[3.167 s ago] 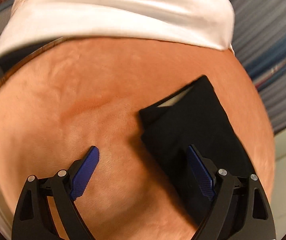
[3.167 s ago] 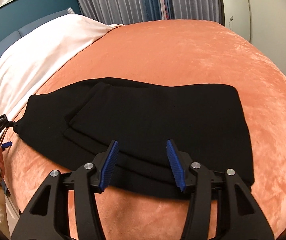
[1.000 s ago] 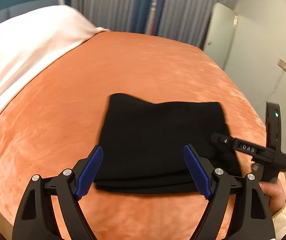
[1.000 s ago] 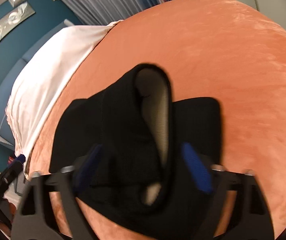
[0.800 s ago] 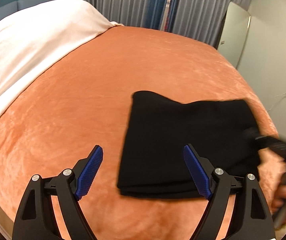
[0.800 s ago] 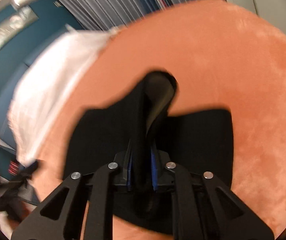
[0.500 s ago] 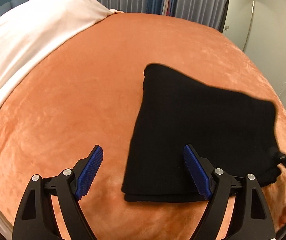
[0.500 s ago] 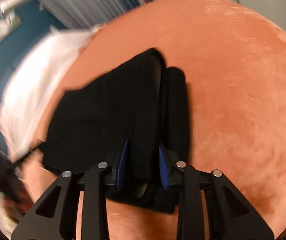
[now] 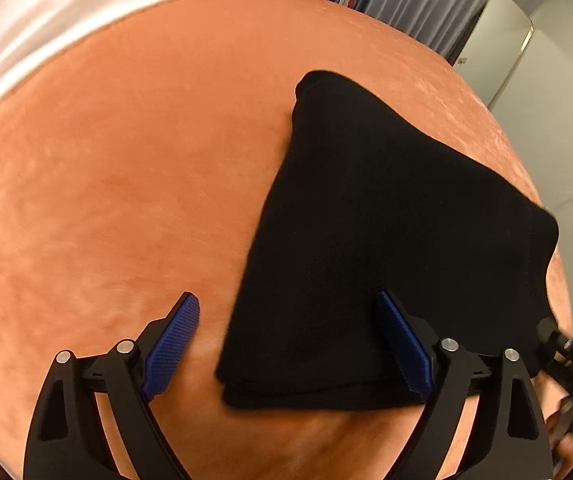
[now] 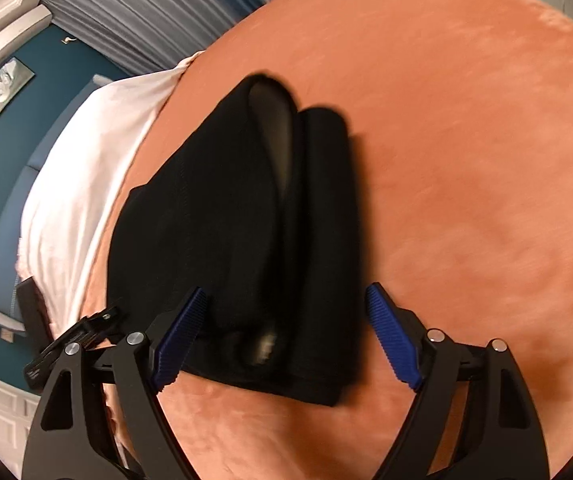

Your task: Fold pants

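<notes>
Right gripper (image 10: 284, 338) just let go: half a second ago its jaws pinched the raised fold of the black pants (image 10: 246, 220), now they've sprung wide and hold nothing. Pants sit in a compact stack on the orange bed (image 9: 126, 160). Left gripper (image 9: 288, 346) also wide, empty. Fold looks basically done.

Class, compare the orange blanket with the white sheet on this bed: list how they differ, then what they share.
The orange blanket looks plush and mottled; the white sheet looks smooth. The blanket covers most of the bed in view; the sheet shows only along one side. The folded black pants lie on the blanket, not the sheet. Both are bed coverings.
</notes>
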Demonstrator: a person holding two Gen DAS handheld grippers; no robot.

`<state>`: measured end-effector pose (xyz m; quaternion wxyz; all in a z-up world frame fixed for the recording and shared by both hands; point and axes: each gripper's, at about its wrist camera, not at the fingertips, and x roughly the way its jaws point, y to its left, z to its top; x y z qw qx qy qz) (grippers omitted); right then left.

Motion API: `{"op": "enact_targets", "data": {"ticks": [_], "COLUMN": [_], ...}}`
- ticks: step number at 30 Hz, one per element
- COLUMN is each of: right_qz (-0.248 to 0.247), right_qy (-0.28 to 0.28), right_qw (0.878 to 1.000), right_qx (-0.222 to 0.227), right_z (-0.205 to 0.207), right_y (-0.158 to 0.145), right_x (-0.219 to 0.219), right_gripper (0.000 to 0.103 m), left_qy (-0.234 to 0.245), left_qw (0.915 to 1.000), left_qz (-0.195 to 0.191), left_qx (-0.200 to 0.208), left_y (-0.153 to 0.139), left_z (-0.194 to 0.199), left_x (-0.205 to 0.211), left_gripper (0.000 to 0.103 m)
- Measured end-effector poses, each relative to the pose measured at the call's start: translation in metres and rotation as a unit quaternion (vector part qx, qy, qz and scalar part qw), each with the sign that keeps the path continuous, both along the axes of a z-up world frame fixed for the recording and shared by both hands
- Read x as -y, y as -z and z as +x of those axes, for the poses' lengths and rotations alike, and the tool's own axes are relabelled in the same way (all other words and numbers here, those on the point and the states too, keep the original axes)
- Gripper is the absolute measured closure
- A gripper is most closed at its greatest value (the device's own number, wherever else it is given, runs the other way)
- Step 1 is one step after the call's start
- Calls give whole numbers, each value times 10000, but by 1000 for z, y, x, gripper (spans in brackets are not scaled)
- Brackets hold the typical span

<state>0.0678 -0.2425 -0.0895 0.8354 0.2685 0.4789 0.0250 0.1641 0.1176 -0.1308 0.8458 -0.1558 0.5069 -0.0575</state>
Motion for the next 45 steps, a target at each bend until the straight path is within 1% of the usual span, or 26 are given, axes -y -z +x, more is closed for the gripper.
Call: {"op": "enact_targets", "data": {"ticks": [1,2,3,4,5,8,11,12,13,14,16,17,19,21,22,25,28,30,31,32,34,35,37,39,41,45], "right_qz": [-139,-115,33,96,143,191,-52,-115,-174,14,617,426,-486,-710,-693,-900,-1127,-1116,-1053,-923,-837,-926,-1225,-1307,-1015,-1458], "right_qy": [24,7,32,35,-6,-181,-225,-196,-18,116,486,573,645,497,474,247,189,162,118,-4,22,3,66,-37,180,549], "right_qw": [9999,9999,9999,9998,9995,9983,9990,9994,9998,9997,9969,9974,9958,9943,9941,9927,9918,9930,9940,9955,9953,9925,9894,9914,9944,9836], "right_qx": [37,79,140,189,293,515,389,252,-123,-208,38,108,422,620,684,766,565,363,259,199,485,802,779,-33,233,906], "right_z": [1,2,0,0,-1,-24,-63,-69,-76,-83,-102,-107,-112,-103,-96,-57,-15,0,13,19,14,3,-9,1,-10,-30], "right_y": [2,1,-5,-10,-23,-56,-60,-51,-27,-16,-19,-29,-63,-82,-87,-89,-76,-62,-51,-46,-59,-75,-70,-23,-28,-77], "right_x": [-5,-8,-8,-7,-9,-14,-7,-1,10,19,38,39,38,36,35,19,12,15,12,9,3,0,4,15,18,0], "right_gripper": [34,48,57,63,66,69,64,61,54,45,44,41,39,39,39,25,23,23,32,68,82,97,96,93,92,87], "left_qy": [4,71,169,329,347,642,1007,1108,1144,1089,880,797,590,423,388,373,460,491,534,547,484,467,507,517,512,473], "left_qw": [10000,10000,9998,9991,9993,9975,9944,9937,9934,9936,9956,9964,9970,9939,9916,9853,9849,9866,9870,9874,9877,9878,9886,9893,9899,9885], "left_qz": [-51,-55,-80,-260,-135,-145,-271,-163,37,308,313,254,295,562,686,943,1115,1121,1137,1182,1302,1362,1318,1301,1259,1332], "left_qx": [11,32,47,35,66,252,153,100,23,6,69,137,398,844,1022,1378,1244,1080,1004,902,719,600,518,419,410,534], "left_y": [1,2,0,-4,-14,-45,-58,-54,-45,-35,-33,-40,-61,-90,-101,-123,-118,-105,-98,-90,-75,-64,-50,-37,-31,-39], "left_z": [3,7,9,9,6,-15,-49,-56,-63,-69,-79,-83,-89,-91,-90,-73,-42,-24,-15,-3,10,16,16,18,18,12], "left_x": [1,4,7,10,14,16,22,28,36,43,39,34,22,16,17,31,52,62,67,69,71,71,67,67,68,65], "left_gripper": [13,20,33,55,70,79,76,73,64,58,55,55,56,52,45,40,31,31,31,31,31,31,28,25,24,24]}}
